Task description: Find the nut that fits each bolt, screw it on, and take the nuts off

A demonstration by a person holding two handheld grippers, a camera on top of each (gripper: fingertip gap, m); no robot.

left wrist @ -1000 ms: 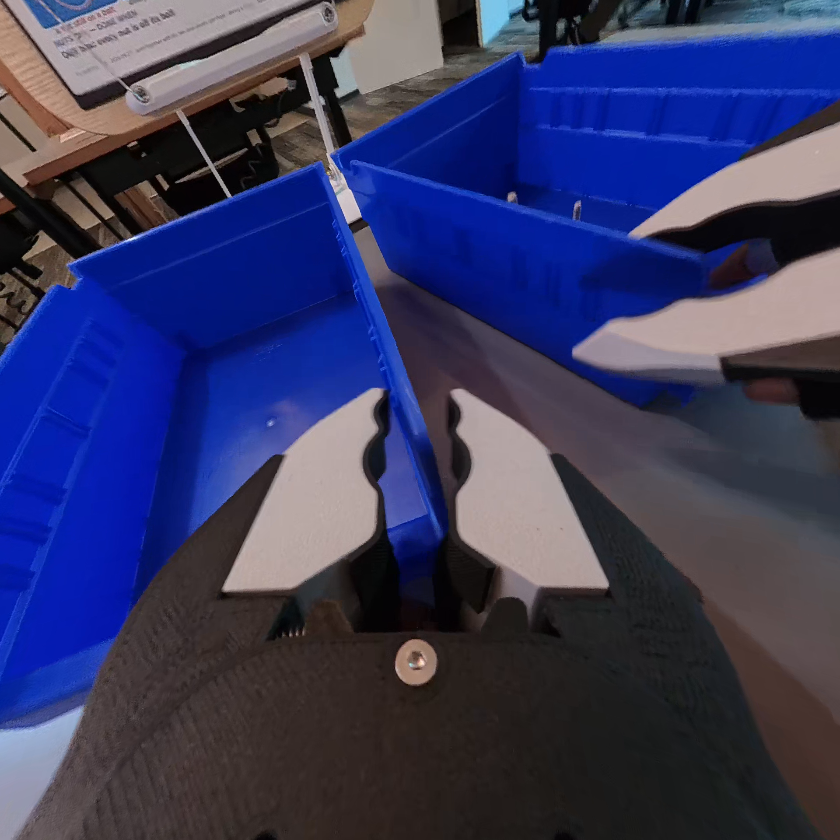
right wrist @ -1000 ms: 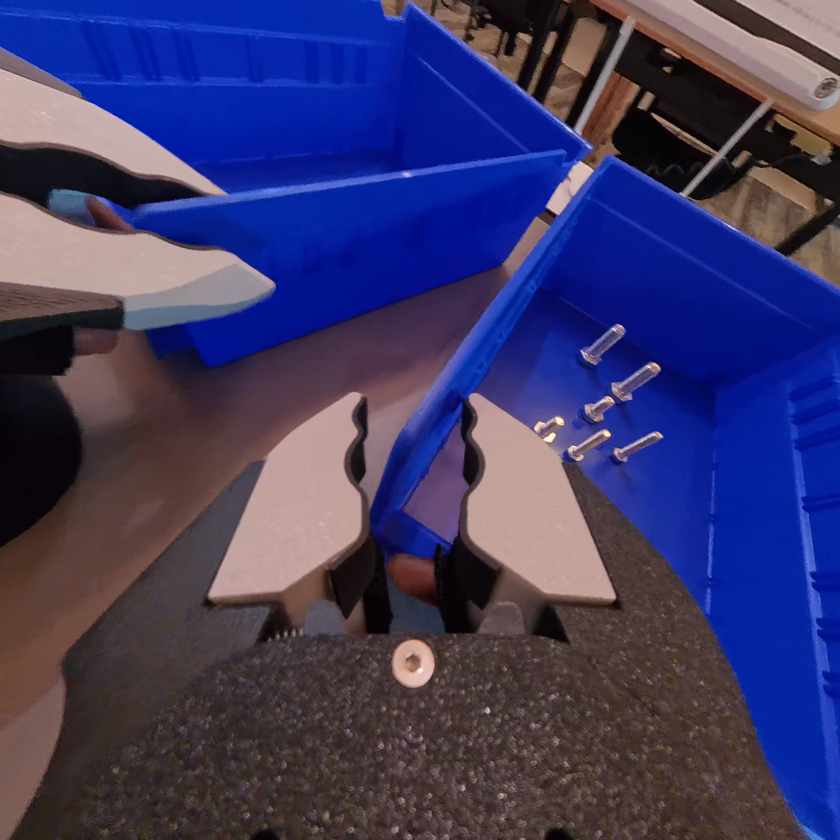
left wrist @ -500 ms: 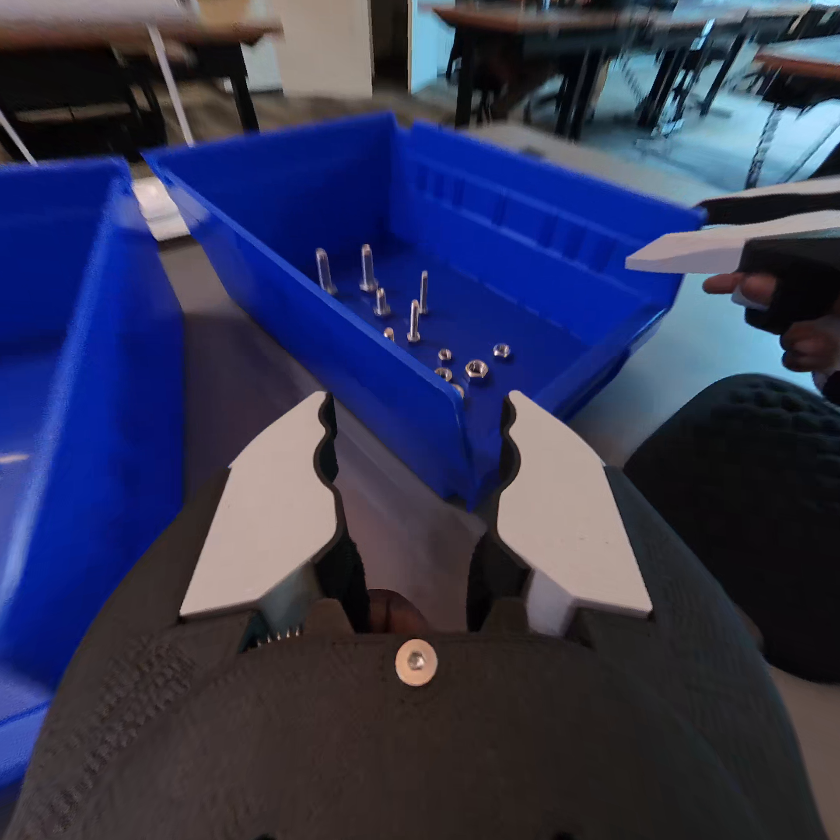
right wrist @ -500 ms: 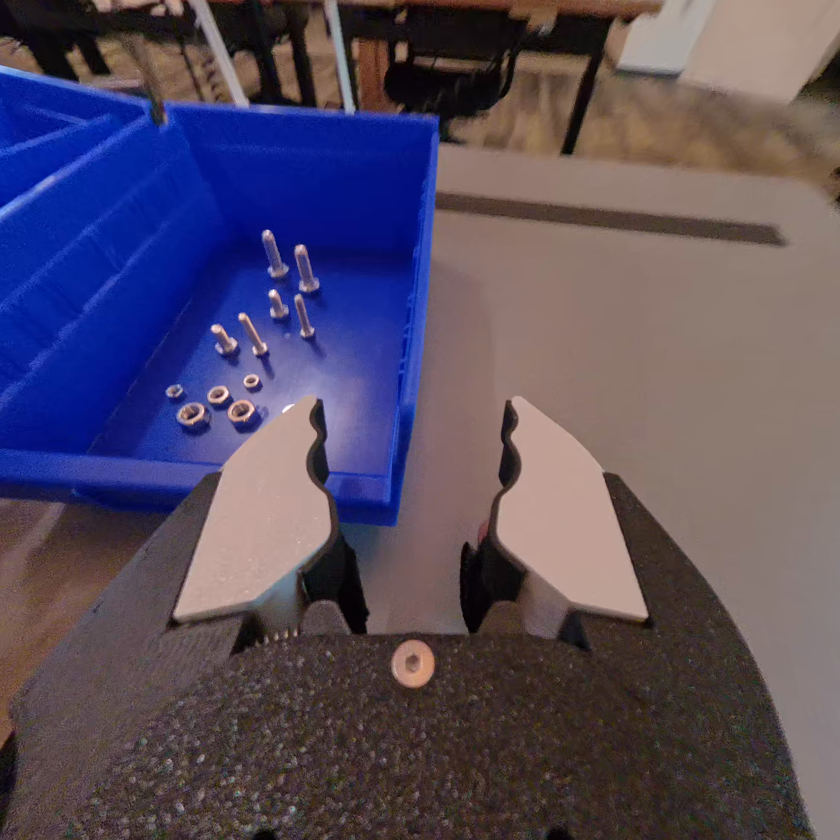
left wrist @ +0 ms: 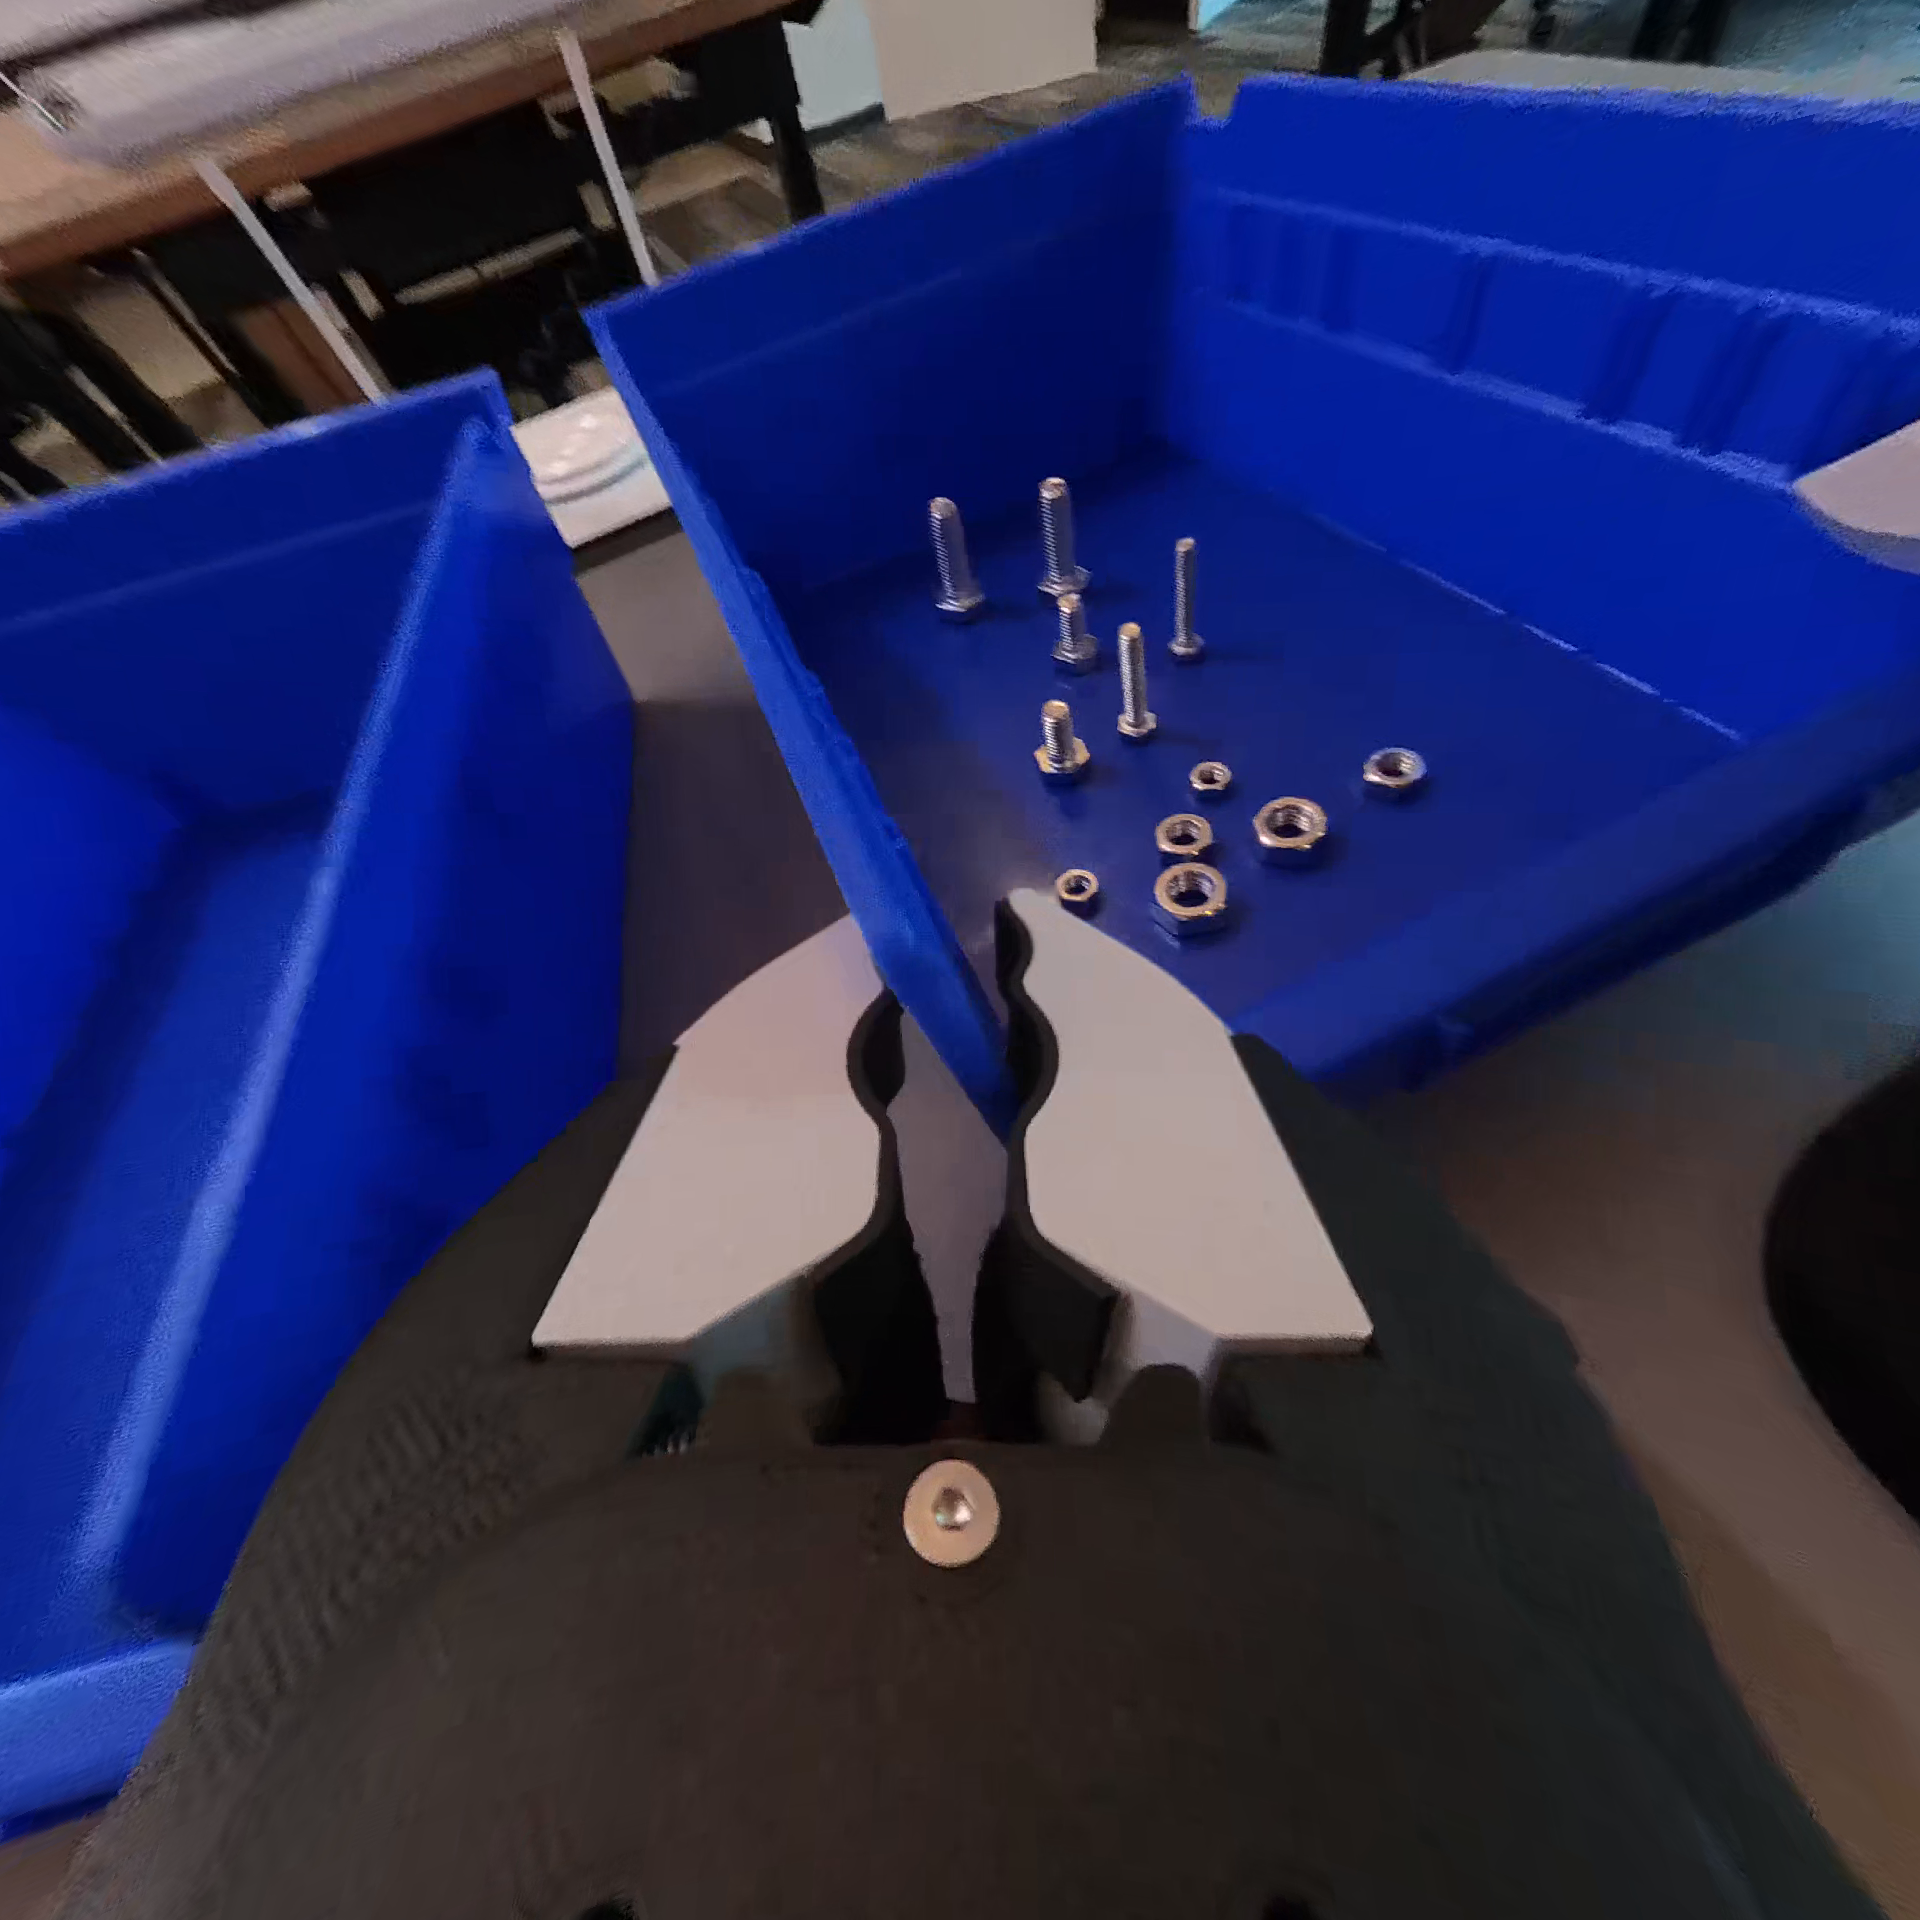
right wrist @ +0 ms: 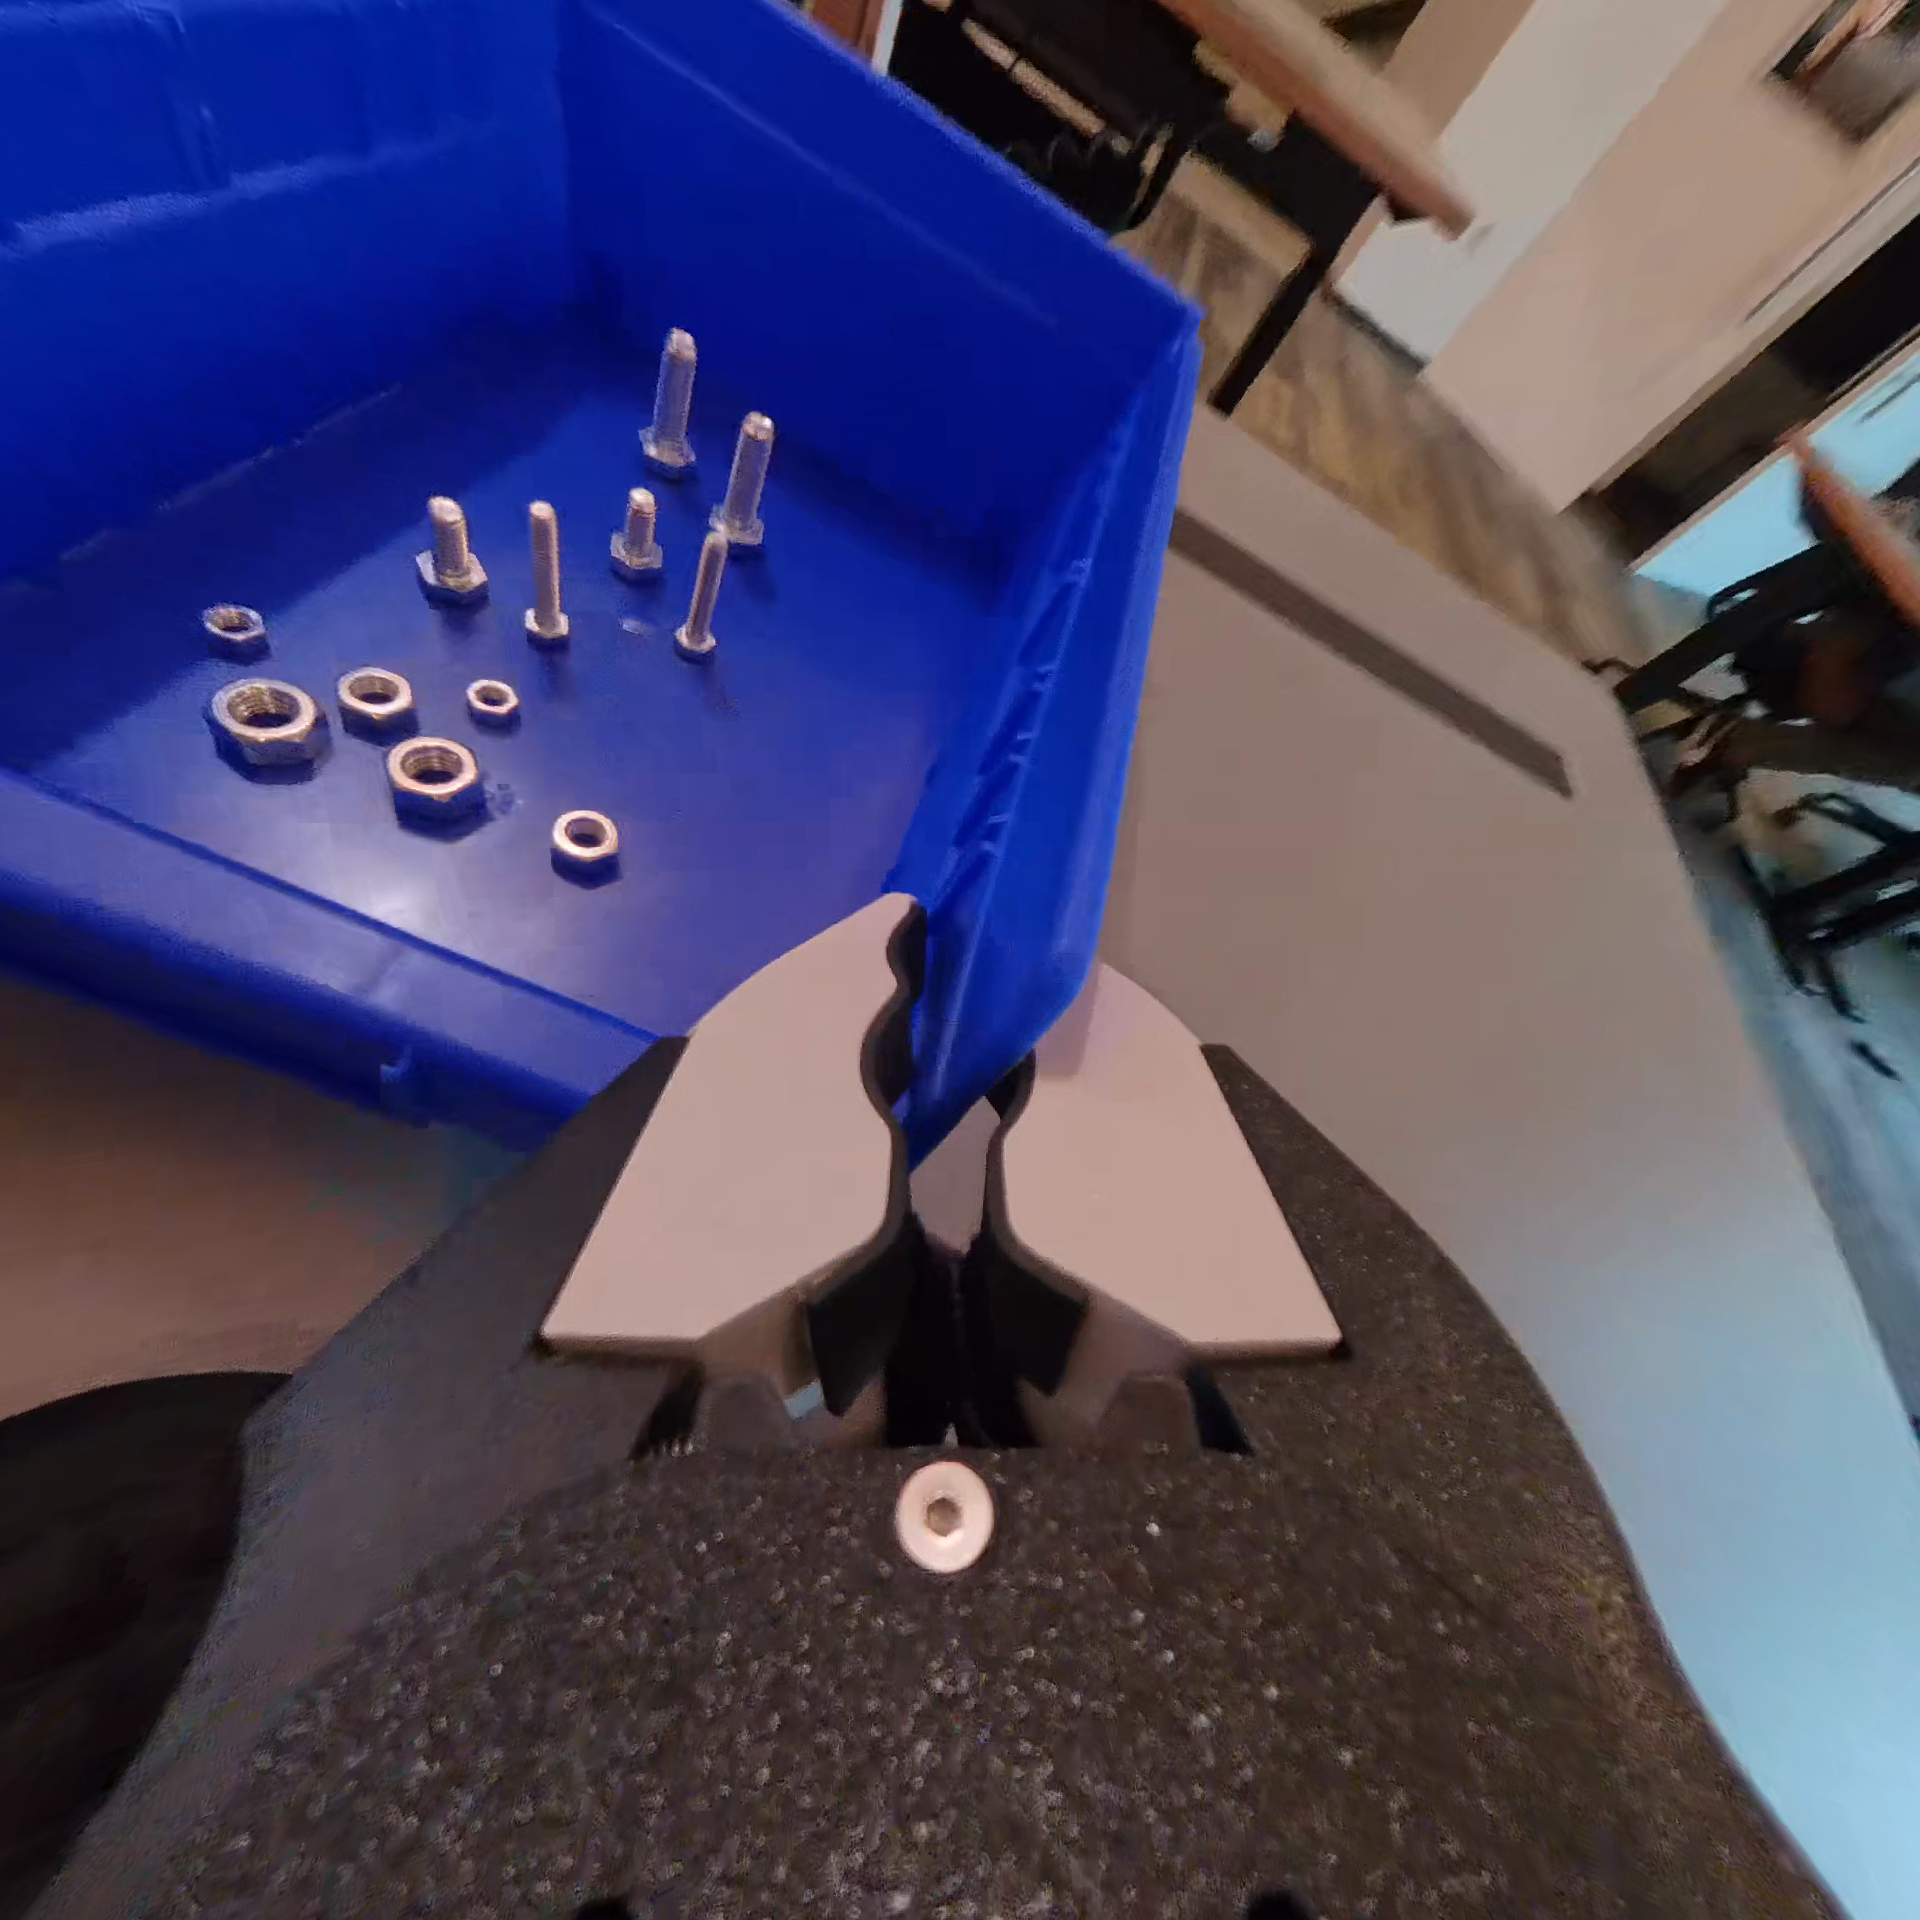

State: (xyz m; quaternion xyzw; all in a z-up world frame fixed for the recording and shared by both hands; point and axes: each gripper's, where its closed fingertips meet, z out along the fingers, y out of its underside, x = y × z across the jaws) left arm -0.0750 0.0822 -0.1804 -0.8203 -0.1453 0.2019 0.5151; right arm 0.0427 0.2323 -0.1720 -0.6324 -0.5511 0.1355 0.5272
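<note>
- The counter (right wrist: 1351, 831) is pale grey and carries two blue bins; the blue bin (left wrist: 1455, 343) with the hardware is the landmark here, and a second blue bin (left wrist: 260, 831) stands just to its left, with a strip of counter between them.
- The left gripper (left wrist: 951, 987) is nearly closed on the landmark bin's left wall near the front corner, one finger inside the bin and one outside, both pressed to the plastic.
- The right gripper (right wrist: 987, 997) is clamped the same way on the bin's right wall at its front corner.
- So both grippers hold the bin itself, not any hardware; my guess is the bin is being positioned before the matching starts.
- Six bolts (left wrist: 1070, 623) stand on their heads toward the back of the bin floor, long axes upright.
- Six loose nuts (left wrist: 1190, 894) lie flat in front of the bolts, nearer the front wall and both grippers.
- From the left wall grip the nuts lie just ahead and to the right; from the right wall grip they lie ahead and to the left, with the left gripper seemingly closer.
- No brand or legible writing shows on the bins or hardware.
</note>
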